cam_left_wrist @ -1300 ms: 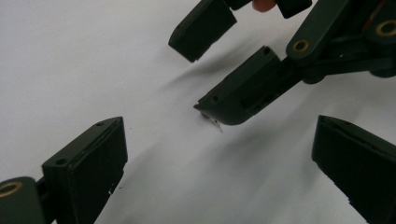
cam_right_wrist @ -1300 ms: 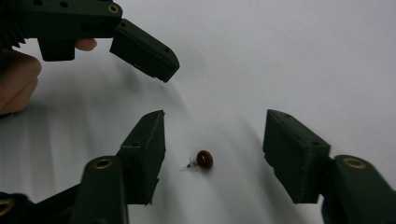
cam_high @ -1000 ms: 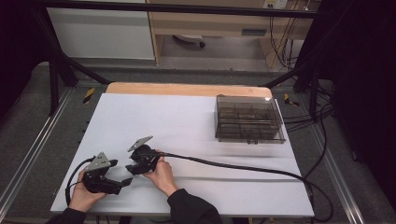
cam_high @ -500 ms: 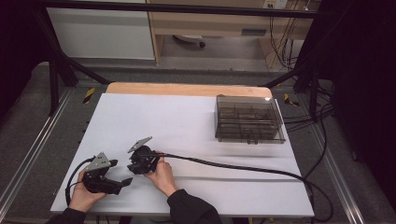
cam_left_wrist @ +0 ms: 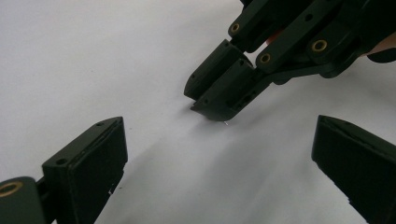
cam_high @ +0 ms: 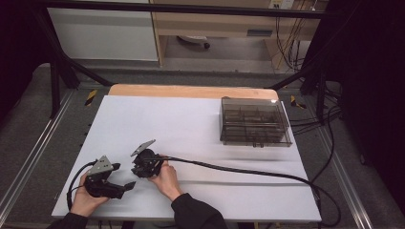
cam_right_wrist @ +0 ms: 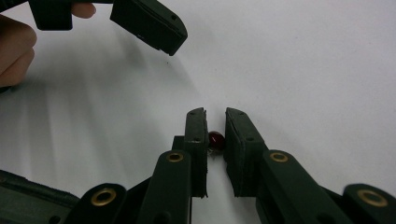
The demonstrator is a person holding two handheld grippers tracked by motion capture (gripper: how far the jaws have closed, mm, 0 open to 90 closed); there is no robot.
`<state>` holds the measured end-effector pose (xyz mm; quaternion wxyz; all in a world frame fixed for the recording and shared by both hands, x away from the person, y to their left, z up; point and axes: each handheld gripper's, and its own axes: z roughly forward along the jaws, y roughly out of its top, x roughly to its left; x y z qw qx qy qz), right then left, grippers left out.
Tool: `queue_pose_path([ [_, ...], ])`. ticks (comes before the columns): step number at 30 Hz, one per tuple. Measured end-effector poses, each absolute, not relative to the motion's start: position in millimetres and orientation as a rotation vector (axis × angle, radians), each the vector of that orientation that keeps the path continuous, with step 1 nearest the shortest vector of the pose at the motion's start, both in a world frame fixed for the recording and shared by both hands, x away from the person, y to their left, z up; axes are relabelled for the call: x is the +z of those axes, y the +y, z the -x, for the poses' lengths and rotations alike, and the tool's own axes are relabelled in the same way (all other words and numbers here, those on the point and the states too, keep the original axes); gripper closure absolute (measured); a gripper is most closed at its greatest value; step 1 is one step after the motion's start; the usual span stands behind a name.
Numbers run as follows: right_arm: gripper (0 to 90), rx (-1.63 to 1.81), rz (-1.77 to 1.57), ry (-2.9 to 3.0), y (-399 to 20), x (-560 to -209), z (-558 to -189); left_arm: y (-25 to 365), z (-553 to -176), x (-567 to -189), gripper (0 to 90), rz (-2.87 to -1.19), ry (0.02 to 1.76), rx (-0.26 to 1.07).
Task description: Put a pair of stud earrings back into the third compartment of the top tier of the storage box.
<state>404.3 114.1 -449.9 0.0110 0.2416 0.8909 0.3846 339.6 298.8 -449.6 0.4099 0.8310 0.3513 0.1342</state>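
White tabletop: right gripper, just closing, pinches a small glossy dark-red bead; left gripper gapes.

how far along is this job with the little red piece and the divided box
Early stage. Done: the right hand-held gripper has just been closing, and its jaws now pinch a small red bead-like piece down on the white table. In hand: that grip; the left hand-held gripper waits open beside it. Left: probably lifting the piece and carrying it to the dark compartment box, which sits well apart.
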Motion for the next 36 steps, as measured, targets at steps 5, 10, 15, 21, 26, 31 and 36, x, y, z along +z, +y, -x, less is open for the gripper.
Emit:
queue_pose_path([
  [5, 79.9, 1.200, -0.751, 2.780, 113.9, -449.7, -404.7, 298.9, -339.6, -449.6, 3.7, -2.092, 0.885, 0.338],
  [10, 80.0, 1.190, -0.752, 2.784, 112.9, -446.5, -404.9, 299.1, -339.7, -449.7, 3.6, -2.093, 0.884, 0.338],
  [15, 80.0, 1.195, -0.732, 2.770, 109.8, -436.5, -403.1, 298.8, -339.8, -449.9, 3.6, -2.094, 0.883, 0.339],
  [21, 80.0, 1.173, -0.712, 2.742, 100.5, -421.1, -401.6, 298.9, -339.6, -449.7, 3.6, -2.092, 0.885, 0.339],
  [26, 80.0, 1.177, -0.727, 2.717, 84.1, -410.4, -402.1, 299.0, -339.8, -450.0, 3.6, -2.092, 0.889, 0.339],
  [31, 80.0, 1.185, -0.752, 2.687, 63.6, -400.4, -402.8, 299.2, -339.8, -449.9, 3.7, -2.091, 0.891, 0.340],
  [36, 80.0, 1.190, -0.774, 2.662, 41.9, -392.5, -403.7, 299.2, -339.8, -449.8, 3.6, -2.091, 0.890, 0.340],
])
